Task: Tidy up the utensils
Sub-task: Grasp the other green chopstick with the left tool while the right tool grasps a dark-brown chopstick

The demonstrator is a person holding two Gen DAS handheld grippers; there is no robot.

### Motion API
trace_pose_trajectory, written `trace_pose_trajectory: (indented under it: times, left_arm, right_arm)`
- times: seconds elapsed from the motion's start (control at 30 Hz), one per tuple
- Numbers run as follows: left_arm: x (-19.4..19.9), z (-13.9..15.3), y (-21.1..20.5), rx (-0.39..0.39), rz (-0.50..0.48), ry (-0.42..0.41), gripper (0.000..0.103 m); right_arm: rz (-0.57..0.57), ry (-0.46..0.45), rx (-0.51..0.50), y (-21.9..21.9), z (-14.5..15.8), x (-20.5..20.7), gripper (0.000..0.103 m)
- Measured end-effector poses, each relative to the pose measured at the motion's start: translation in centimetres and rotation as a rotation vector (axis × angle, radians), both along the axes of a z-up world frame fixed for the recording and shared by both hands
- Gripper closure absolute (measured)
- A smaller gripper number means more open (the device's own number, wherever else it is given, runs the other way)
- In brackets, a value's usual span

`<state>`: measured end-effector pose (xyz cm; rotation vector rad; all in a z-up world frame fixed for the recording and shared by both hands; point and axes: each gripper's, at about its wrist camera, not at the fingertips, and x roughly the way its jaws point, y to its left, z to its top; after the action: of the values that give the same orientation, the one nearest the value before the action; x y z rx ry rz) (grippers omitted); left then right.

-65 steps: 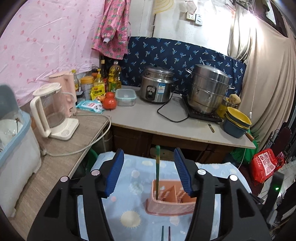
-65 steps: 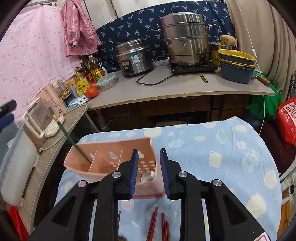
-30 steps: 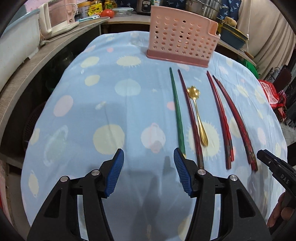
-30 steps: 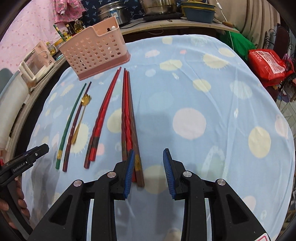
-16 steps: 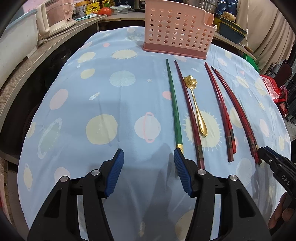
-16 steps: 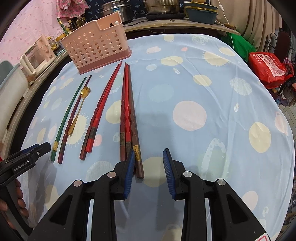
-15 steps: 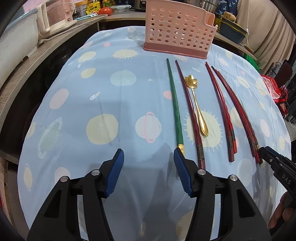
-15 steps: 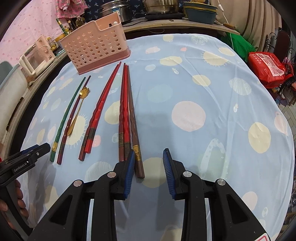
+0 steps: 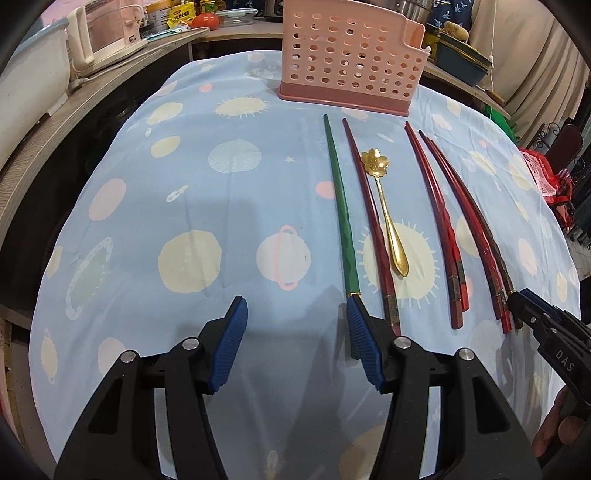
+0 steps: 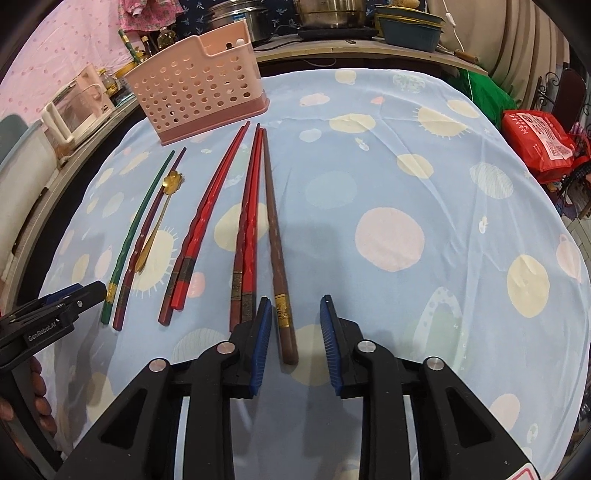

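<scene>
Two grippers hang low over a table with a blue tablecloth point(image 9: 192, 206) printed with suns and planets. The utensils lie side by side in front of a pink perforated utensil holder point(image 9: 351, 62) at the far end: a green chopstick point(image 9: 341, 206), a dark red chopstick point(image 9: 369, 214) just right of it, a gold flower-bowl spoon point(image 9: 388, 214) touching or nearly touching that one, then a pair of red chopsticks point(image 10: 201, 229), another red pair point(image 10: 247, 229) and one brown chopstick point(image 10: 275, 240) furthest right.

Left gripper point(image 9: 295, 343) is about half open with nothing between its blue pads; the green chopstick's gold-banded end disappears behind its right finger point(image 9: 364, 343).

Right gripper point(image 10: 295, 339) is closing, with the thick end of the brown chopstick between its pads, nearer the left one, not pinched. It's parted and holds nothing so far.

On the counter behind sit a kettle point(image 10: 74, 107), pots and stacked bowls point(image 10: 410, 26).
</scene>
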<state>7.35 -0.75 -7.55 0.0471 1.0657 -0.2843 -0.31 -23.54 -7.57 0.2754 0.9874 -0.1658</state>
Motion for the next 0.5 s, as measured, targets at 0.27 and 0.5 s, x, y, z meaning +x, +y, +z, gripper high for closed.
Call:
trace_pose_trajectory:
  times: [0.27, 0.5]
  left_arm:
    - [-0.3, 0.2, -1.0, -0.006, -0.028, -0.004, 0.05]
    - [-0.5, -0.6, -1.5, 0.049, -0.036, -0.02, 0.058]
  right_arm:
    - [0.01, 0.0, 0.006, 0.2, -0.1, 0.2, 0.082]
    - [0.022, -0.005, -0.017, 0.5, -0.1, 0.5, 0.082]
